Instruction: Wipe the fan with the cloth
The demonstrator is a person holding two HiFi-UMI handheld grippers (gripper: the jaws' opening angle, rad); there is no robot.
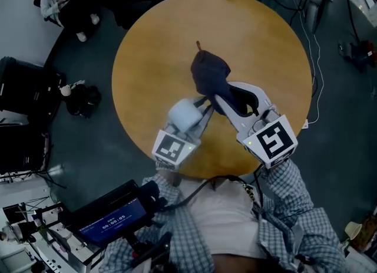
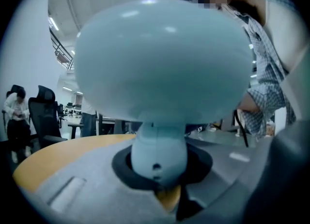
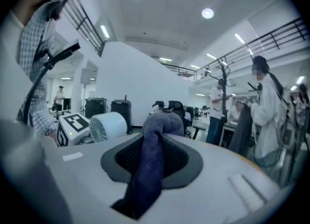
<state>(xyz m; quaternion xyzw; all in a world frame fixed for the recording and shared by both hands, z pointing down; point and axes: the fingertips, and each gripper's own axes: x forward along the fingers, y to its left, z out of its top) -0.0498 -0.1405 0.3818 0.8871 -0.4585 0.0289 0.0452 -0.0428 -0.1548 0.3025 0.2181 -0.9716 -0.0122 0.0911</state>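
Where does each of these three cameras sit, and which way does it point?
Head view: on the person's head, looking steeply down at the round table, left gripper and right gripper; checked sleeves show.
Left gripper view: on the left gripper, looking along its jaws, shut on the fan; checked shirt at right.
Right gripper view: on the right gripper, looking along its jaws, shut on the cloth; checked shirt at left.
Shared: the fan shows in all three; the cloth in head and right gripper views.

The grey left gripper [image 1: 199, 111] reaches far and right, its jaws clamped on the neck of a pale blue fan [image 1: 184, 114]. Just right of it, the grey right gripper [image 1: 227, 102] angles far and left, pinching a dark blue cloth [image 1: 209, 71]. Checked sleeves [image 1: 294, 195] cover both forearms.
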